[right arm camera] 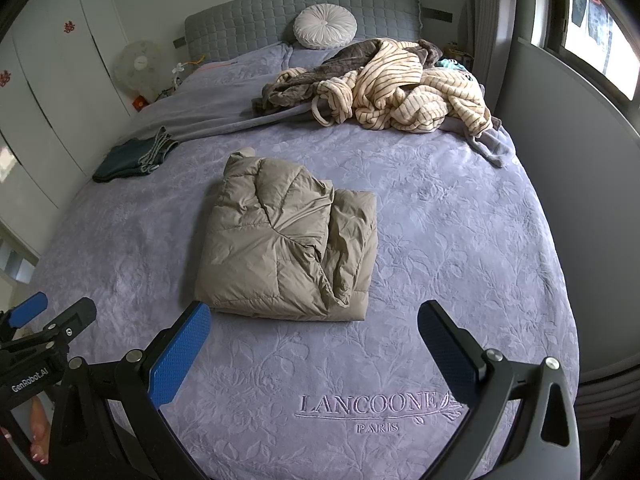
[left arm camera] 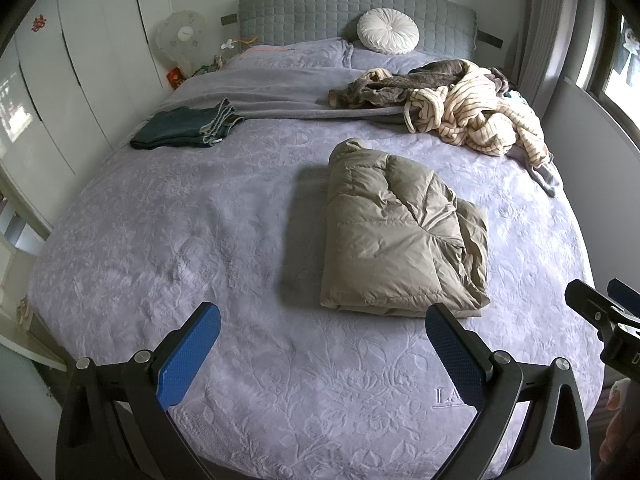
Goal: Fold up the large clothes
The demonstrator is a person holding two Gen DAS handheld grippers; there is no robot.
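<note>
Both my grippers, left (left arm camera: 322, 334) and right (right arm camera: 314, 330), are spread wide and empty, hanging over the bed's (right arm camera: 460, 240) near edge; the tan puffer jacket (right arm camera: 288, 240) looks folded; I'd guess next is grabbing the striped robe (right arm camera: 408, 92) from the pile.

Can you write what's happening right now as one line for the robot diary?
left gripper: open, empty | right gripper: open, empty | puffer jacket: folded on bed | striped robe pile: unfolded
</note>
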